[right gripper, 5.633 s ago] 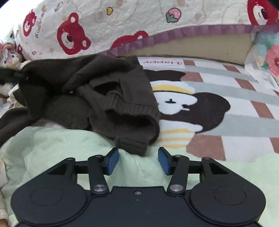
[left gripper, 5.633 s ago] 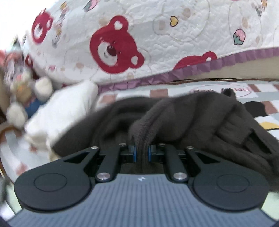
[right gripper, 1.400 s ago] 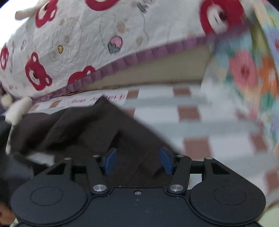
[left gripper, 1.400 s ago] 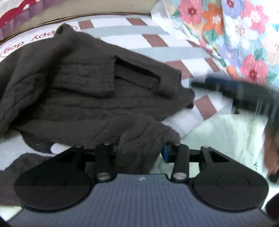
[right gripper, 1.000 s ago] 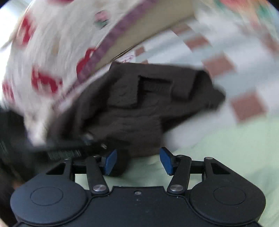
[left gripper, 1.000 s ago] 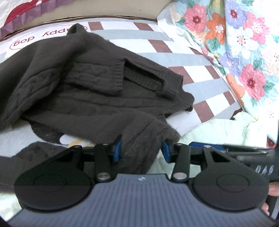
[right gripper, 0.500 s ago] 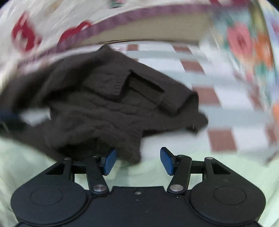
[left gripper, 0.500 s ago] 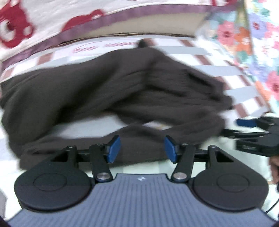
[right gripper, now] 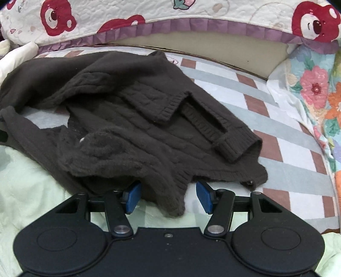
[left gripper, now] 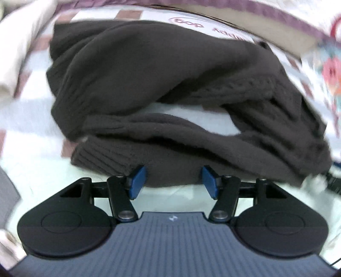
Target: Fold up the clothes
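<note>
Dark brown cable-knit sweater [right gripper: 132,119]: lies crumpled on the bed, spread across the checked sheet [right gripper: 283,136] of brown, grey and white squares, its near hem overlapping a pale green quilt [right gripper: 32,181]. One ribbed cuff [right gripper: 236,147] rests folded across the body, open end toward the right of the right wrist view. In the left wrist view the same sweater [left gripper: 162,85] appears heaped in rolls, a ribbed edge at lower left, a patch of sheet showing through the middle; this view is blurred.

Left gripper [left gripper: 173,181]: blue pads apart and opening; the sweater's near edge sits at the gap between them, pads not pressing on it.

Right gripper [right gripper: 168,197]: blue pads held wide apart; a drooping corner of the sweater hem hangs between them, nearer the left pad, which the knit may brush. Not pinched.

Surroundings: white quilted cover with red bear heads [right gripper: 57,18] and a purple frill [right gripper: 191,25] along the far side; beige band beneath it. Floral quilt [right gripper: 317,89] with pink and orange flowers at right. White plush item [right gripper: 17,55] at far left, kind unclear.
</note>
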Motion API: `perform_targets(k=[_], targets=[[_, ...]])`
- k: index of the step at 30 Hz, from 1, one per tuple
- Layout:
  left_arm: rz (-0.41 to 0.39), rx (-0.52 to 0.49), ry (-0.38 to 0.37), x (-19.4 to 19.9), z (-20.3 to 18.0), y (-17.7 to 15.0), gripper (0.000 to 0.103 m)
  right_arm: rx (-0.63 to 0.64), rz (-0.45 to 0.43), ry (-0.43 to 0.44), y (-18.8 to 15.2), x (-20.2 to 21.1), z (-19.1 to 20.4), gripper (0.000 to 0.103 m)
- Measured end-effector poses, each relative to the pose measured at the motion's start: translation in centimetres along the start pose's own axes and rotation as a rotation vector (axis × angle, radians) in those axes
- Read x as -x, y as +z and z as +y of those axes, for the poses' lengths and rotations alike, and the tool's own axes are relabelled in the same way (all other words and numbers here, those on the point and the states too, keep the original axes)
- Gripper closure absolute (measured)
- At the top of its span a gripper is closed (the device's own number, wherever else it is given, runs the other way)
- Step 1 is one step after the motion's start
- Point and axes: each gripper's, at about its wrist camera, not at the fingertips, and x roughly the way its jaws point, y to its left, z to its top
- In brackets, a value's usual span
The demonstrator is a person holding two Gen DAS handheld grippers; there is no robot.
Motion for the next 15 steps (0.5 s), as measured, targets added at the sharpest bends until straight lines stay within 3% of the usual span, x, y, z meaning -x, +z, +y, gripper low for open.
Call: perform_targets(k=[4,8,10,11,12,15], targets=[[-0.033,0.008,0.012,-0.1,0.0,0.2,0.043,0.010,0.004,0.016,0.0,-0.9,0.2,0.041],[-0.128,0.044,0.021,-0.3,0.4,0.2,0.043,0.058,0.033,0.065,-0.7,-3.3,0.4,0.042],[-0.175,0.068,0.009,-0.3,0.8,0.2,0.043,0.049,-0.004,0.086,-1.3,-3.5,0.4,0.054],[-0.178,0.063,0.010,-0.4,0.9,0.3,0.044,0.050,-0.019,0.080,-1.5,-3.4,0.4,0.065],[-0.178,0.056,0.014,-0.6,0.9,0.3,0.045,0.052,-0.035,0.071,-1.6,-3.3,0.3,0.088],[-0.178,0.046,0.012,-0.3,0.9,0.3,0.048,0.078,-0.118,0.067,-1.5,-1.2,-0.4,0.090]])
